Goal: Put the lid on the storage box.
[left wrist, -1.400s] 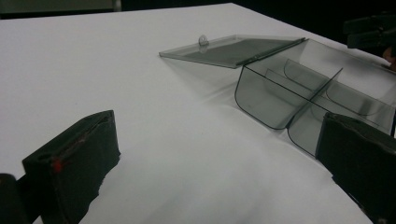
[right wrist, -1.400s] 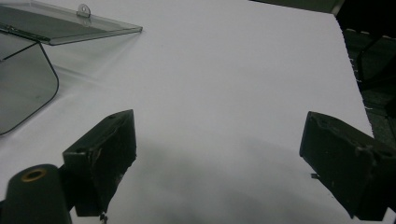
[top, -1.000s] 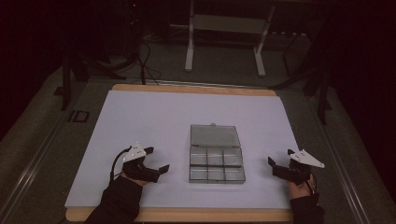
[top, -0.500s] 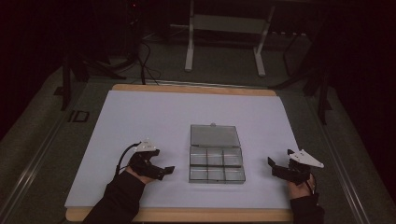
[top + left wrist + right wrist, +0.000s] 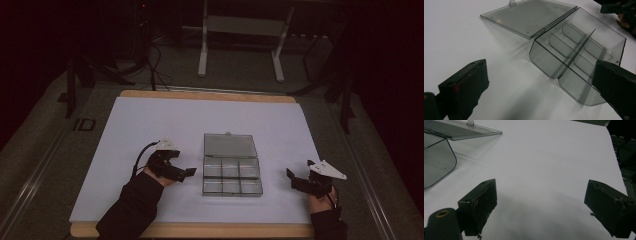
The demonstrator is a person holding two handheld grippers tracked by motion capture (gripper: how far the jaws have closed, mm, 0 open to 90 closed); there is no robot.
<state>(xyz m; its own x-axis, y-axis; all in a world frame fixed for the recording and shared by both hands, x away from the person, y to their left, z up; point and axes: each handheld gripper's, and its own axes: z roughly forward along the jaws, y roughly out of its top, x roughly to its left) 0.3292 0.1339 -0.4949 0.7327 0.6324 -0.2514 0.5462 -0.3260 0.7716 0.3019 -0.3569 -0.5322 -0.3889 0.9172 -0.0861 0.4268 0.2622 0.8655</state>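
1. In the high view, your clear plastic organiser box (image 5: 231, 177) sits open near the middle of the white tabletop (image 5: 150, 125), its lid (image 5: 230, 145) folded flat toward 12 o'clock and its six compartments empty. Your left gripper (image 5: 186, 172) hovers at the box's 9 o'clock, fingers just beside its left wall and holding nothing. Your right gripper (image 5: 295, 179) waits at the box's 3 o'clock, well apart from it, pointing toward it.

2. In the left gripper view, your fingers (image 5: 464, 90) stand wide apart with nothing between them. The box (image 5: 579, 62) lies ahead toward 1 o'clock, its near corner reaching the right finger, though you cannot tell whether they touch. The lid (image 5: 529, 15) lies flat at 12 o'clock. Your other gripper (image 5: 619, 10) shows at the top right.

3. In the right gripper view, your fingers (image 5: 480, 205) are spread wide over bare tabletop (image 5: 549, 165), gripping nothing. One rounded corner of the box (image 5: 436, 162) and the lid's edge (image 5: 461, 130) show at 10 o'clock.
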